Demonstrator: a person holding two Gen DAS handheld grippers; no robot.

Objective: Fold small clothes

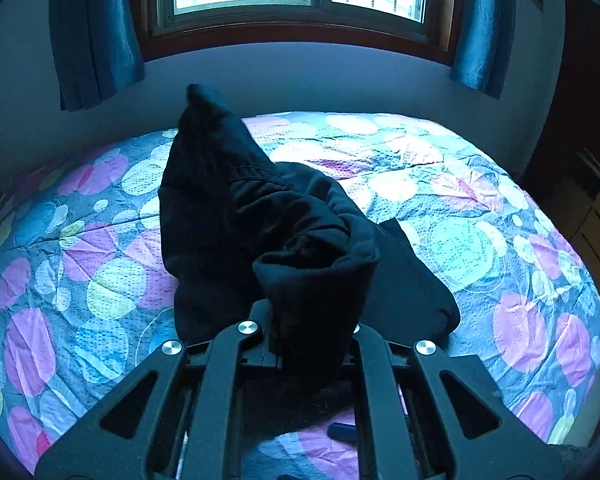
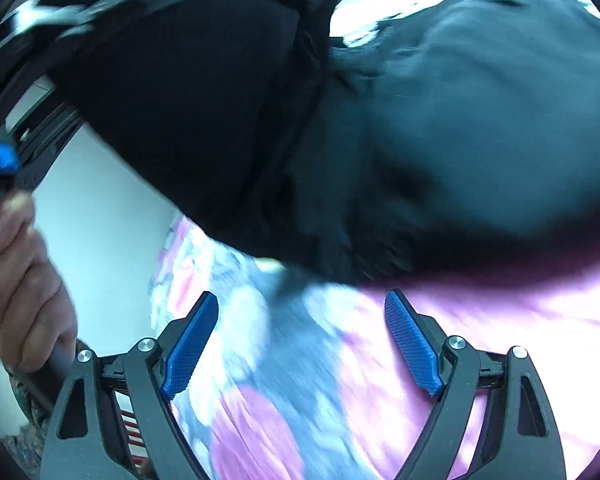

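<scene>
Left gripper clamped on dark garment above patterned bed, right gripper spread apart, empty

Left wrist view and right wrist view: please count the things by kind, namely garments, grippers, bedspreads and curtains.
Dark garment: 1
Grippers: 2, left gripper and right gripper
Patterned bedspread: 1
Blue curtains: 2, left curtain and right curtain
Total: 6
</scene>
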